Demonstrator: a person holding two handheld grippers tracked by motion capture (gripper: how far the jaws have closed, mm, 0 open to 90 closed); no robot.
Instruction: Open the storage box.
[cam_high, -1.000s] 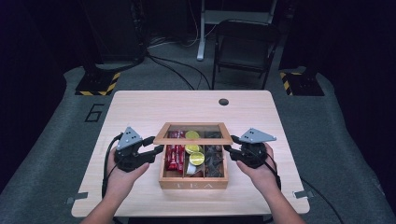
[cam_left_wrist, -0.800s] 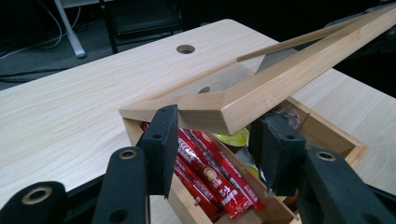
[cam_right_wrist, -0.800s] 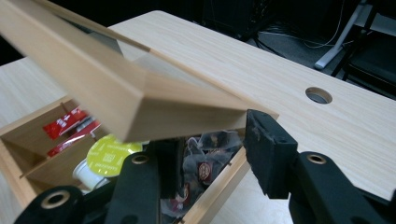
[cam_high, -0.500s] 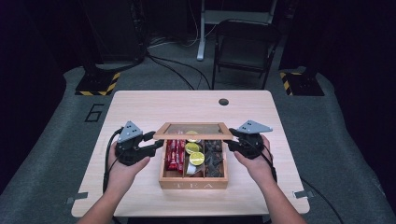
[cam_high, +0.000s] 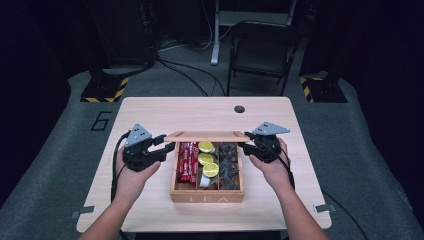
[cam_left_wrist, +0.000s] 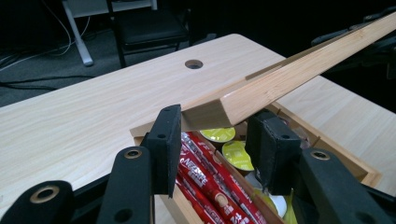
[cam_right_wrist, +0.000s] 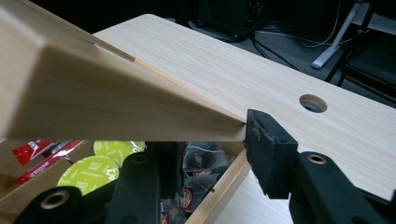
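Lid (cam_high: 207, 136): held level above the tea box (cam_high: 207, 191) — moved toward the far edge since a second ago.
Right gripper (cam_high: 248, 147): fingers clamped on lid's end.
Left gripper (cam_high: 169, 145): fingers astride the other end, just closing — contact unclear.

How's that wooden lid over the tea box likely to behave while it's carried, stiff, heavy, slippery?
The wooden lid looks stiff: it spans straight between the left gripper and right gripper without sagging. Probably light, being a thin frame. Its smooth edges might slip, since each gripper meets just one end.
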